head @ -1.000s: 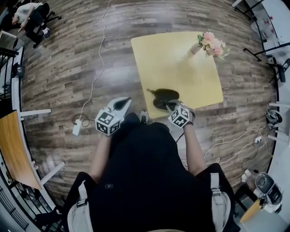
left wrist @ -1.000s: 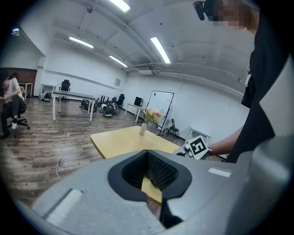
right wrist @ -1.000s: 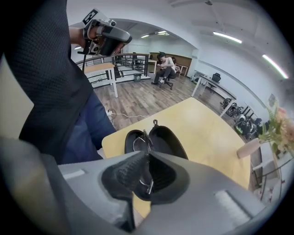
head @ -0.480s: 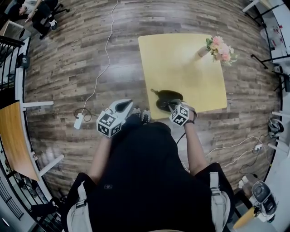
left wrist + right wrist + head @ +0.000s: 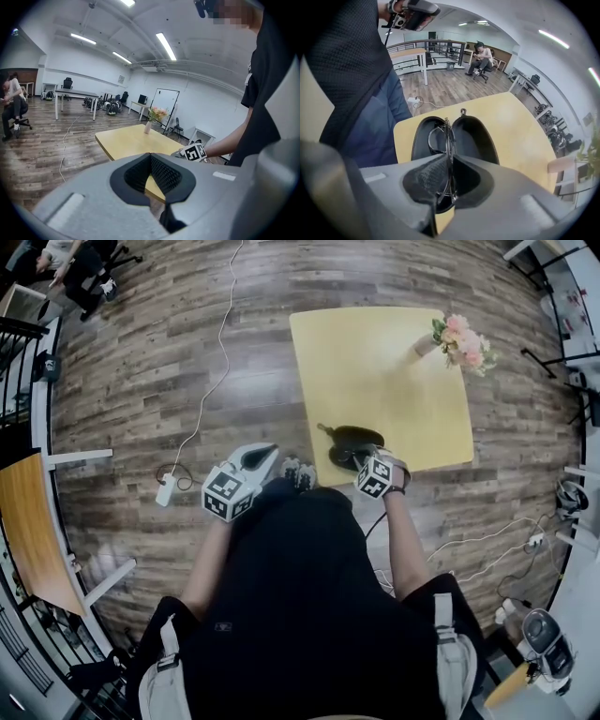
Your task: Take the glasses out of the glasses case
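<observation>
Barely anything has shifted over the last second: the right gripper (image 5: pixel 364 459) stays at the 6 o'clock edge of the yellow table (image 5: pixel 375 352), over the open glasses case (image 5: pixel 349 439), and the scene has only drifted a little toward 3 o'clock in the head view. In the right gripper view its jaws are clenched on the glasses (image 5: pixel 448 140), which stand on edge in the pinch. Their thin frame runs from 6 to 12 o'clock, in line with the jaws, and one lens ring shows against the case's left half. The case lies spread open just beyond the jaws toward 12 o'clock, its two dark shells side by side and its hinge line on that same axis. The left gripper (image 5: pixel 150 155) hangs off the table toward 9 o'clock, over the wooden floor (image 5: pixel 169 362), its jaws pressed together on nothing. A vase of flowers (image 5: pixel 461 339) sits well apart at the table's 1 o'clock corner. The grasp looks made, so the next move is probably a straight lift out of the case, and the right gripper alone is placed for it
</observation>
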